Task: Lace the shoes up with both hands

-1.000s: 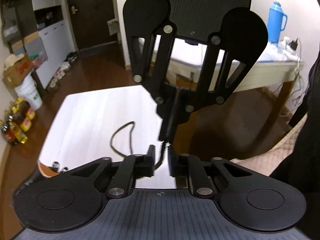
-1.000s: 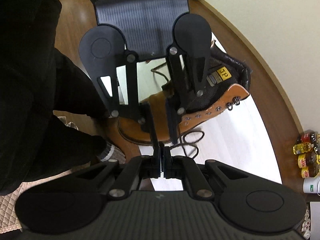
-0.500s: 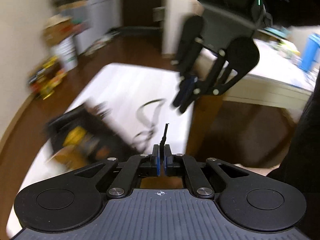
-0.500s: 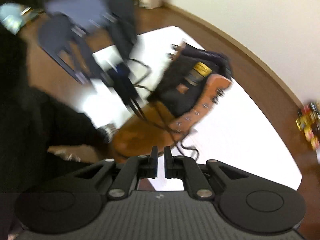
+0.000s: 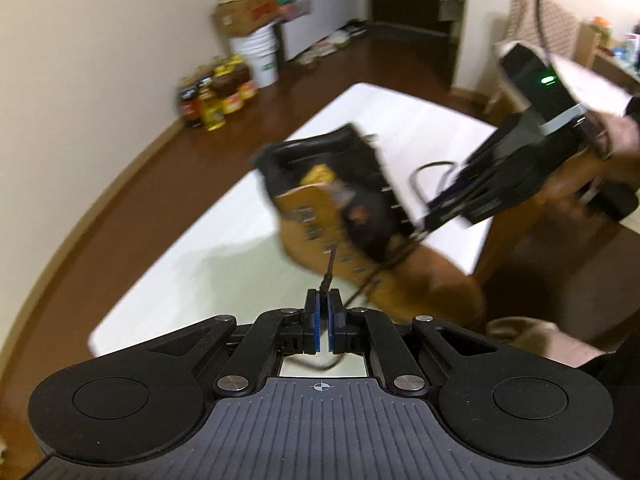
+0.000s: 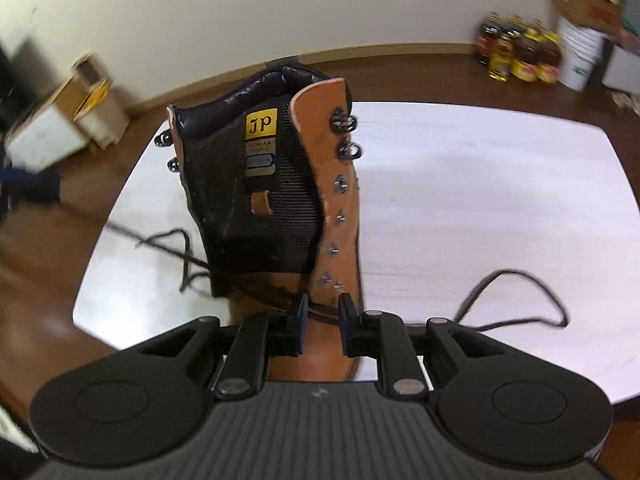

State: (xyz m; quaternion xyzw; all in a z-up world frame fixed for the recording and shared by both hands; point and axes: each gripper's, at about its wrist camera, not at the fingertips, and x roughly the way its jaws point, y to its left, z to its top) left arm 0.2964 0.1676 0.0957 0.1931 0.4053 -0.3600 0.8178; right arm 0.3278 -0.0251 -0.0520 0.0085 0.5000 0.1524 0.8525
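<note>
A brown lace-up boot (image 6: 340, 200) with a black tongue and a yellow label stands on the white table (image 6: 480, 184). My left gripper (image 5: 322, 298) is shut on the dark lace's tip (image 5: 329, 266), which sticks out above the pads just in front of the blurred boot (image 5: 320, 216). My right gripper (image 6: 322, 320) hovers low over the boot's front by the lowest eyelets. Its jaws are opening, and only boot leather and a lace strand show in the gap, not pressed. From the left wrist it appears blurred at the boot's right side (image 5: 430, 220). Loose lace (image 6: 516, 296) loops on the table.
Several bottles (image 5: 216, 96), a white bucket (image 5: 262, 56) and a cardboard box (image 5: 244, 12) stand along the wall. Boxes (image 6: 60, 128) sit on the wooden floor left of the table. A person's hand (image 5: 616, 132) holds the right gripper.
The lace tip passed from the right gripper to the left, which shut on it and swung away. The right gripper let go, opened, rolled and dropped toward the boot's front.
</note>
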